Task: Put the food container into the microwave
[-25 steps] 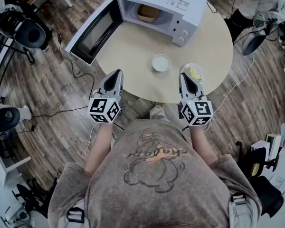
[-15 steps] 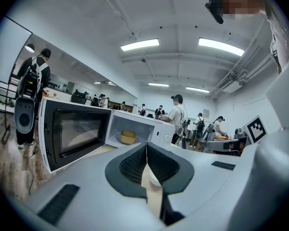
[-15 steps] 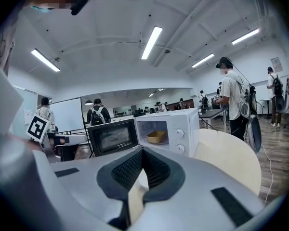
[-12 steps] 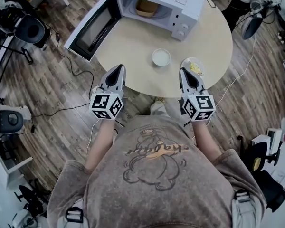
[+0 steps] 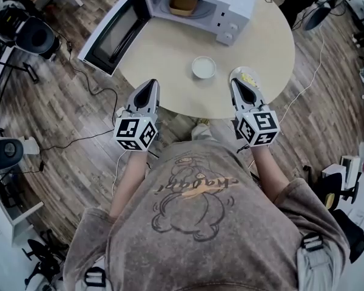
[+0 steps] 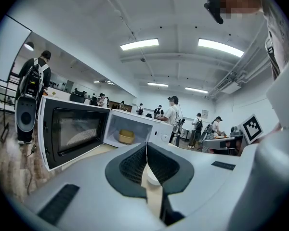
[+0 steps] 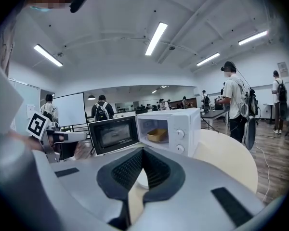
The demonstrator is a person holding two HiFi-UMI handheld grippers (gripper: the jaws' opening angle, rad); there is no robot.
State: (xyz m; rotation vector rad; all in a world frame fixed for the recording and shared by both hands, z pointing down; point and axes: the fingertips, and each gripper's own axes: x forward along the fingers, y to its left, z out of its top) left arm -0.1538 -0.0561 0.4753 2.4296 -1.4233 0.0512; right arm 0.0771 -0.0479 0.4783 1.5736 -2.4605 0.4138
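Looking down from the head view, we record a round table carrying a white microwave at its far edge, its door swung open to the left. The food container, tan, sits inside the cavity. A small white dish lies towards the table's near edge. A plate of yellow food lies at the near-right edge, just beside the right gripper; the plate shows in this view alone. The left gripper hangs at the near-left edge.

Only the gripper views show people standing about the room. The left gripper view also catches the right gripper's marker cube.

Left gripper view: jaws together, pad against pad, holding nothing. Right gripper view: jaws likewise closed on themselves, touching neither dish nor container.
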